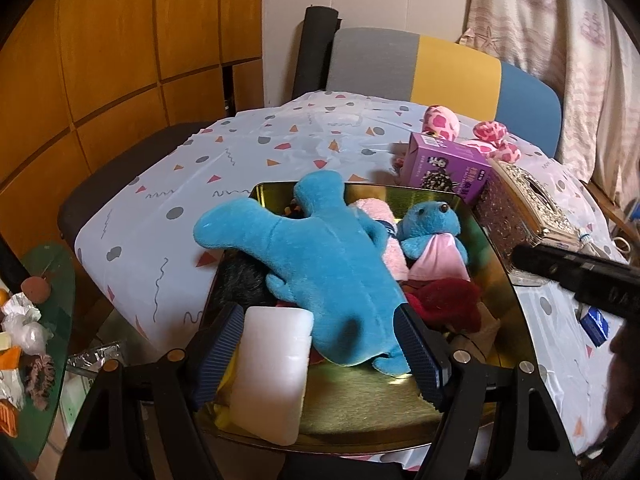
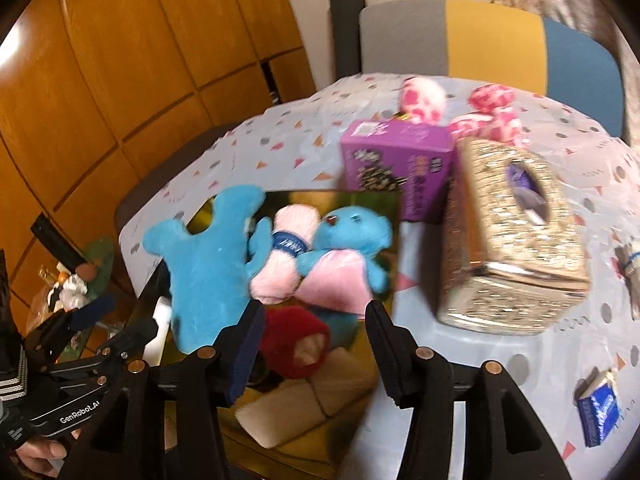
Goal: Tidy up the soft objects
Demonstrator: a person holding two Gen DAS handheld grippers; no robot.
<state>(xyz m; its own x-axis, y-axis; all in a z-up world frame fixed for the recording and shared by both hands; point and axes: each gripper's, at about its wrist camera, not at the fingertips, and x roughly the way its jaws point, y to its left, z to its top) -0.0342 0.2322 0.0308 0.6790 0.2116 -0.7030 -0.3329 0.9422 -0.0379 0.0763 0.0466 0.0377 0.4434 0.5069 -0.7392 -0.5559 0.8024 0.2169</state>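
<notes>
**Gold tin crowded, clutter tight on its right**

Gold tin (image 1: pixel 516 300) on the bench (image 1: pixel 168 184) holds big blue plush (image 1: pixel 320 256), blue bear (image 2: pixel 348 232), pink roll (image 2: pixel 286 256), red plush (image 2: pixel 296 344), white block (image 1: pixel 272 368). Left claw (image 1: pixel 318 354) stands apart, straddling plush tail and block. Right claw (image 2: pixel 314 354) apart, empty, over the red plush. Purple box (image 2: pixel 400 160) and glitter tissue box (image 2: pixel 512 240) crowd the tin's right side; pink spotted plush (image 2: pixel 492 116) sits behind them.
</notes>
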